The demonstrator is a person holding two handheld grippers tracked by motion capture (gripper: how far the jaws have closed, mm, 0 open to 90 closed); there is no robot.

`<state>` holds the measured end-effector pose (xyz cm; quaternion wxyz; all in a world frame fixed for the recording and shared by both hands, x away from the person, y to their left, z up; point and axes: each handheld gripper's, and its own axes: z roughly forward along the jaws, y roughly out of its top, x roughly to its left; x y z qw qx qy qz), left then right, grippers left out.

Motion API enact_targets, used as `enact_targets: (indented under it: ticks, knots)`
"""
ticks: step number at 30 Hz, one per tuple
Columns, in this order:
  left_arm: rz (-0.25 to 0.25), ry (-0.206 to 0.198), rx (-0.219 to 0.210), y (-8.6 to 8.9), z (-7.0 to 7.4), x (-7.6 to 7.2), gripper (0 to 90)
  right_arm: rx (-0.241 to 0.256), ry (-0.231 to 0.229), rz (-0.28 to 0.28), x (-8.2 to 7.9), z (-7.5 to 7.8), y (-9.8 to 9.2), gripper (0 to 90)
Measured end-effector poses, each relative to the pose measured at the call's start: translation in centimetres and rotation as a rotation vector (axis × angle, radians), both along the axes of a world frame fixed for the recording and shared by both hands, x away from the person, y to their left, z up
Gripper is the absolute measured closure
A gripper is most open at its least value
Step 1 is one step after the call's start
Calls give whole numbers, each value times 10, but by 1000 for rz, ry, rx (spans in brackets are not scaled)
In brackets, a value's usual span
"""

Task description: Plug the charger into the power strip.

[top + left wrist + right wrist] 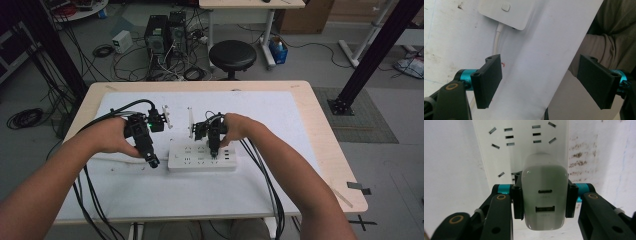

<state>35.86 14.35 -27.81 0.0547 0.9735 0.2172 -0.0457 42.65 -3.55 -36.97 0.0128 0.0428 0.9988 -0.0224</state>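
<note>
The right gripper (543, 200) had its fingers (517, 197) clamped flat against the two sides of a white USB charger (544, 202), which sat between them just over the white power strip (524, 150), its two ports facing back toward the camera. Whether the charger's prongs were already in a socket could not be told, since its body hid the face beneath it. The main risk, as I judged it, was a skewed push: if the prongs missed the slots just beyond the fingertips, the charger could pivot in the grip or the strip could slide on the white mat (280, 110), because nothing pinned it down. The left gripper (544, 82) hung with its fingers (487, 82) spread wide and nothing between them, above the mat on the near side of the strip's switch end (506, 12), with the strip's white cord (496, 42) running toward its left finger; that cord could snag if those fingers swept forward. Beyond the right fingertips lay more open sockets and then bare, stained mat, so there was room to lift straight away from the strip. In the high view the left gripper (142, 137) sat just off the strip's end (172, 157), and the surface edge (325, 125) stood well apart from both sets of fingers. The trailing black cables (260, 165) ran back toward the person and could drag on the strip.
</note>
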Motion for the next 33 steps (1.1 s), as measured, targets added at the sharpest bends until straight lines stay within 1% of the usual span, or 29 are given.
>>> enact_targets:
  ticks: [1,2,3,4,5,6,8,9,10,11,12,13,14,16,17,20,21,23,25,29,30,31,32,33]
  knots:
    - [5,1,4,0,-1,0,207,16,4,6,1,1,-1,582]
    - [-7,4,11,0,-2,1,207,41,19,-9,0,5,-1,531]
    - [-2,6,9,-1,-3,1,207,53,33,-4,0,7,0,489]
    - [1,7,14,-1,-3,1,207,52,39,1,-1,10,0,430]
    - [5,5,10,-1,-4,1,207,47,42,4,-2,11,2,380]
    - [-2,5,14,-1,-4,1,207,41,49,13,-3,12,3,310]
    - [-4,5,14,-1,-4,2,207,29,54,11,-5,15,3,245]
    - [-5,2,10,0,-4,2,207,31,70,22,-6,17,3,200]
    - [-3,1,11,0,-4,2,207,35,79,26,-8,20,2,200]
    - [-1,0,14,0,-4,1,207,32,81,18,-10,23,2,200]
    - [-1,-1,12,1,-4,1,207,35,77,25,-11,25,2,199]
    - [2,-4,6,1,-4,0,207,39,74,28,-12,27,1,188]
    - [-6,-3,10,2,-3,0,207,41,76,22,-13,29,0,164]
    - [-5,-5,11,4,-2,0,207,58,84,23,-15,36,-3,160]
    - [-2,-6,9,4,-2,-1,207,66,81,23,-16,40,-5,160]
    - [0,-3,11,6,-2,-1,207,62,67,10,-23,51,-10,160]
    - [8,-4,4,6,-2,-2,207,65,62,14,-23,54,-12,160]
    - [4,-6,3,7,-1,-2,207,77,49,3,-29,64,-19,160]
    - [5,-9,3,6,0,-2,207,68,36,-10,-34,71,-26,160]
    - [-17,-11,11,4,3,-2,207,68,20,-37,-43,88,-42,160]
    - [-22,-11,11,3,4,-2,207,59,16,-43,-46,92,-46,160]
    - [-21,-11,12,3,5,-2,207,50,10,-37,-49,94,-49,160]
    - [-23,-10,15,2,6,-2,207,37,8,-48,-53,98,-53,160]
    - [-18,-11,13,2,7,-2,207,35,3,-53,-56,101,-57,160]
